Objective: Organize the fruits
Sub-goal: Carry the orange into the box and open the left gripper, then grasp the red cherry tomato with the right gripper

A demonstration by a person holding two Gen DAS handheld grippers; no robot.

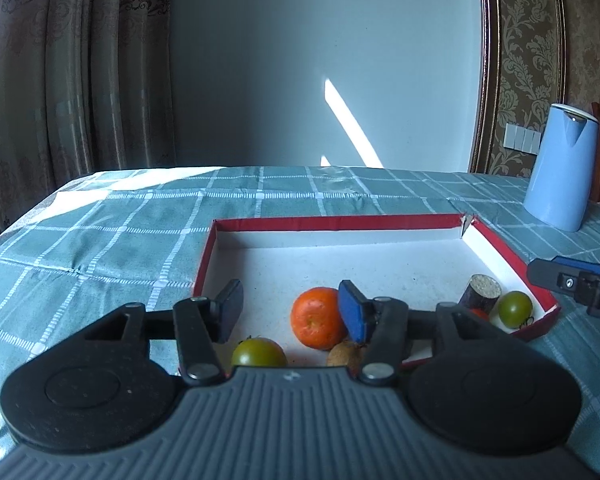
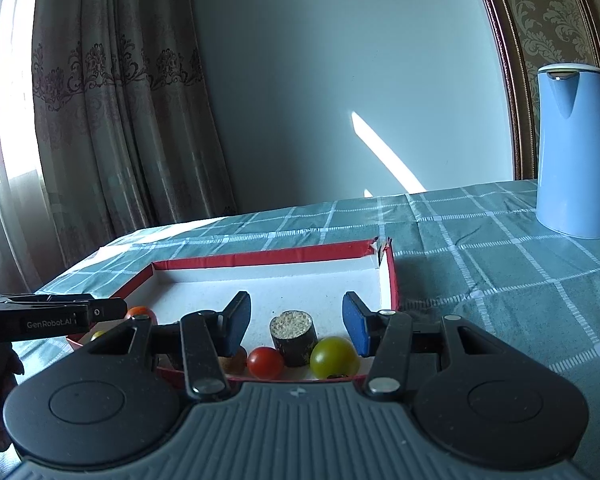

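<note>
Red-rimmed box holds an orange, green tomatoes, kiwi.

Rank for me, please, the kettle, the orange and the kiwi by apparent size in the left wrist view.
1. kettle
2. orange
3. kiwi, though partly hidden behind the gripper, so its full size is unsure.

The only readable text is "GenRobot.AI", printed in pale letters on the black side of the left gripper, which reaches in from the left edge of the right wrist view, over the near left corner of the red-rimmed tray. A small pale emblem sits on the grey ribbed housing of each gripper, too small to read. No numbers or other labels can be read anywhere else.
</note>
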